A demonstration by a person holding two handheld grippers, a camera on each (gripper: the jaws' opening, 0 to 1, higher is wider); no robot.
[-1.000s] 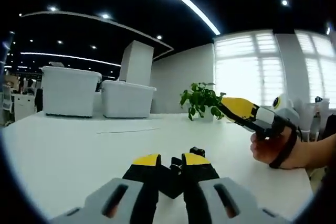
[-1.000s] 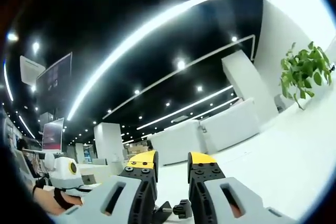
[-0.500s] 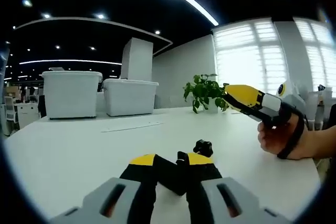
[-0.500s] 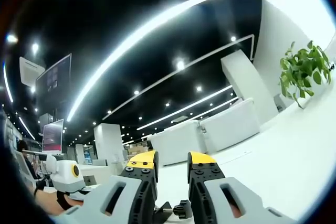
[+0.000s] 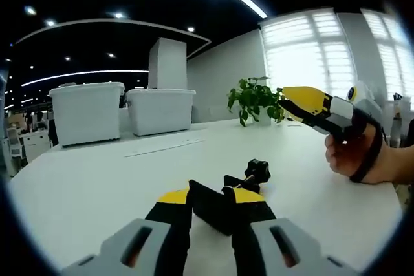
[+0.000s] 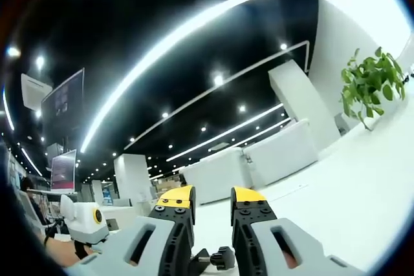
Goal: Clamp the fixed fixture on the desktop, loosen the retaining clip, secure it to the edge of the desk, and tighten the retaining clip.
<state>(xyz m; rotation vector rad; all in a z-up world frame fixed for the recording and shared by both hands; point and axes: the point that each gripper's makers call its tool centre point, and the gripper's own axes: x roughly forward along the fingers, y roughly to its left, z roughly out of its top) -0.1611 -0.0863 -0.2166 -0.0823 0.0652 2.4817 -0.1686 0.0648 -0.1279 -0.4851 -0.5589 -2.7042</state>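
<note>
- Much of the black fixture [image 5: 220,201] is hidden in the left gripper view: its lower body is swallowed between the fingers at bottom centre, and its shape cannot be fully read.
- In the right gripper view the fixture [image 6: 206,260] is cut off at the bottom edge; just a black corner and a round knob are seen between the fingers.
- The left gripper [image 5: 210,201] is seen with its yellow-tipped fingers pressed against the fixture on both sides, gripping it on the white tabletop [image 5: 90,179].
- The fixture's screw knob [image 5: 257,171] is seen sticking out past the fingertips, just above centre-right.
- The right gripper [image 6: 212,200] is held with a narrow gap between its fingers; nothing is pinched at the tips, and whether the fixture lower down is touched cannot be told.
- At the right edge of the left gripper view, the right gripper is seen raised off the tabletop in a hand [image 5: 362,159].
- Two white bins [image 5: 123,111] and a potted plant [image 5: 253,98] are seen at the tabletop's far side.
</note>
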